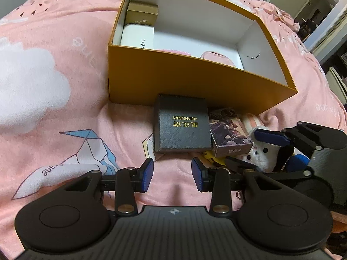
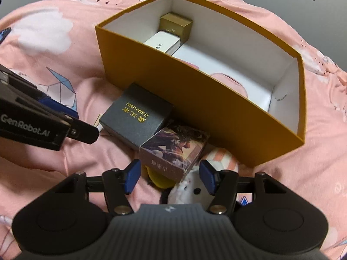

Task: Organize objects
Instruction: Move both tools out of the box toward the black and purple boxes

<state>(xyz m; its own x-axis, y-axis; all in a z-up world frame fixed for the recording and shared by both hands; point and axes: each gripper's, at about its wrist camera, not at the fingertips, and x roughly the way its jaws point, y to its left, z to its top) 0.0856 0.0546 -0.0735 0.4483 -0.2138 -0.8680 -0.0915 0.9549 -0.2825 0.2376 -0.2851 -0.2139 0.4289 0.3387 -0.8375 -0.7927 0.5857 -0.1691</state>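
While a gold box [image 2: 175, 27] and a white case [image 2: 161, 43] already lie inside the orange box [image 2: 216, 117], the dark box [image 2: 135, 114], picture box [image 2: 173, 151] and plush toy [image 2: 193, 190] wait outside, just ahead of the right gripper [image 2: 170, 177], parted and empty; the left gripper [image 1: 172, 173] hangs narrower, empty too.

The big orange box [image 1: 195, 80] is smooth matt cardboard. The pink bedcover [image 1: 65, 112] is soft cloth. The dark box [image 1: 182, 125] looks rough and grainy.
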